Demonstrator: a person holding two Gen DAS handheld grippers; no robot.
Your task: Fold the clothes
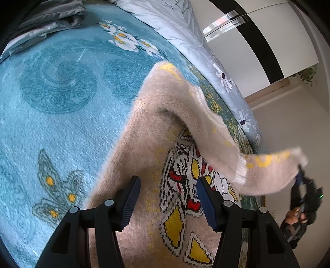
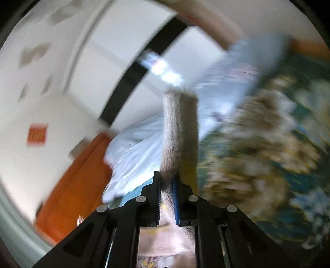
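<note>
A fuzzy beige sweater (image 1: 144, 132) with a black, white, red and yellow knit pattern lies on a blue flowered blanket (image 1: 61, 86). My left gripper (image 1: 168, 185) is open just above the sweater's body, holding nothing. My right gripper (image 1: 300, 175) is shut on the cuff of the sweater's sleeve (image 1: 266, 171) and holds it lifted in the air at the right. In the blurred right wrist view the sleeve (image 2: 179, 127) rises from between the shut fingers of the right gripper (image 2: 166, 181).
A pale blue daisy-print quilt (image 1: 224, 70) runs along the blanket's far edge. Grey folded fabric (image 1: 51, 14) lies at the top left. A white wardrobe with black strips (image 1: 257, 45) stands beyond. An orange door (image 2: 72, 185) shows in the right wrist view.
</note>
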